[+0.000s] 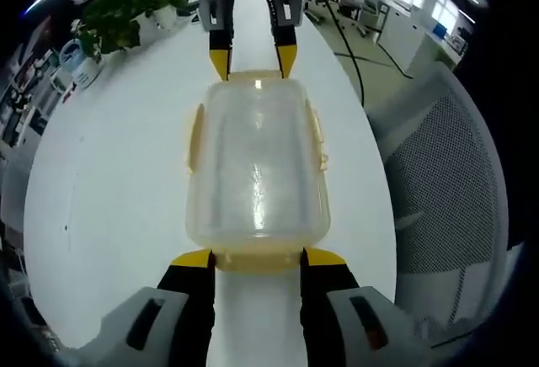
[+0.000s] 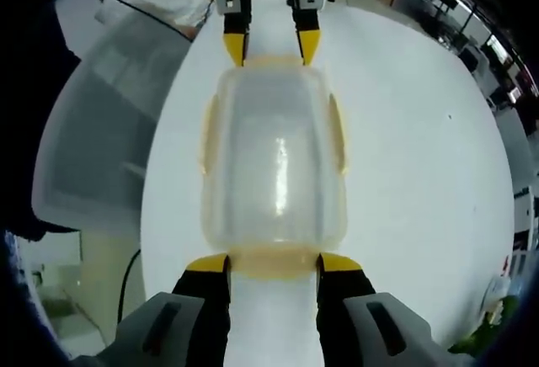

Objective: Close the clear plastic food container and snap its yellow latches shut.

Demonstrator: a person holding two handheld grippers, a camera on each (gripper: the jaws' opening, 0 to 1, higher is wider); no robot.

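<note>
Sitting lid-down on its base in the middle of the white oval table [image 1: 126,182], the clear rectangular plastic food container [image 1: 257,165] looks closed on top, its pale yellow latches [image 1: 194,135] ranged along the sides and ends. Whether each latch is fully snapped I cannot tell; they look folded close to the walls.

Now the grip. The left hand-held gripper [image 1: 257,259] has its yellow-tipped jaws parted at a middling width, tips touching the near end of the container to either side of the end latch [image 1: 257,259]. Opposite, the right hand-held gripper [image 2: 274,264] mirrors it at the other end, jaws likewise parted and empty, tips against the rim flanking that end's latch [image 2: 274,262]. Each one shows in the other's view at the far end of the box.

My read: the end latches are the step in hand. To do it well, press both ends at once so the box doesn't skid on the smooth tabletop, pushing squarely on the flap, not the lid.

Beyond the table, a leafy green potted plant [image 1: 126,9] and a grey mesh office chair [image 1: 455,190].
</note>
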